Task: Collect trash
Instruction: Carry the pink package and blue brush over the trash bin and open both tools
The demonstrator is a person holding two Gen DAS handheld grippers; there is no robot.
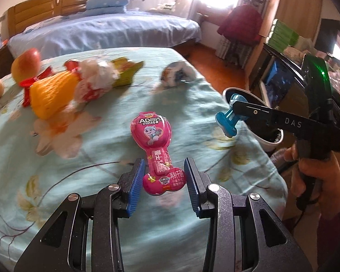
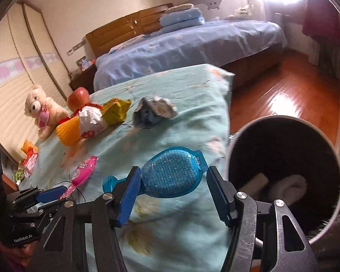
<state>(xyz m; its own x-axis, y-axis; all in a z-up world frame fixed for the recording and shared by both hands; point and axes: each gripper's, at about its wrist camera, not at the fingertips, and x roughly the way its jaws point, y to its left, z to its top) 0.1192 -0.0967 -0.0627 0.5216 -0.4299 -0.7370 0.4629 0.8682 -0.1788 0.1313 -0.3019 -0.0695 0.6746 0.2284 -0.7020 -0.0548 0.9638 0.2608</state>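
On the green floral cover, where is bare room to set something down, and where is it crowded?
Bare: the stretch between the pink wrapper, the crumpled silver wrapper and the bin.
Crowded: the far left, around the apple, orange foam net and yellow-green wrapper.

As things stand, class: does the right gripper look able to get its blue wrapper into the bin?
Probably yes: the right gripper holds the blue wrapper beside the bin, whose mouth is open with nothing between them.

The round bin (image 2: 285, 181) stands just off the bed's (image 2: 181, 117) right edge, its top open. The bed's near part is mostly bare. Across the far left lie an orange bundle (image 2: 68, 133), a yellow bag (image 2: 116, 111) and crumpled foil (image 2: 154, 111).
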